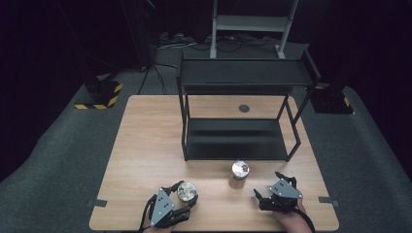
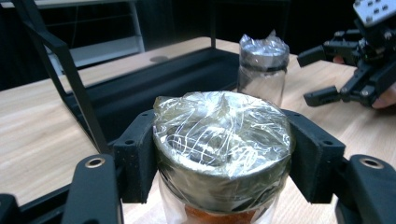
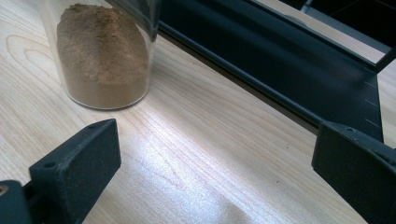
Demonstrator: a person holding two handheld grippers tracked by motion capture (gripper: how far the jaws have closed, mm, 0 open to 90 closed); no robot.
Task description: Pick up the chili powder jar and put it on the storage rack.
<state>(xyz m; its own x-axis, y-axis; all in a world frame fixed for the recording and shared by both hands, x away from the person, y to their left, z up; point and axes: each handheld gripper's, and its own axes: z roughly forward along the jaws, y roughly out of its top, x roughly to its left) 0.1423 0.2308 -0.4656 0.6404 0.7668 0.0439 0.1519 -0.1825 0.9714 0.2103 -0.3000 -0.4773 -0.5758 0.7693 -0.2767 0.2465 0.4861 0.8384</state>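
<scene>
A table [image 1: 145, 145] carries a two-level rack [image 1: 243, 77] toward its far side, right of centre. Just in front of the rack's lower shelf [image 1: 233, 138] stands a jar [image 1: 240, 171], upright on the tabletop, with powder in its lower part. Left of that jar and nearer the person, a second jar [image 1: 186, 191] stands upright between the jaws of the left gripper [image 1: 180, 199], which touch its cap on both sides. The right gripper [image 1: 266, 189] sits near the front edge, to the right of the first jar and apart from it, jaws spread over bare tabletop.
</scene>
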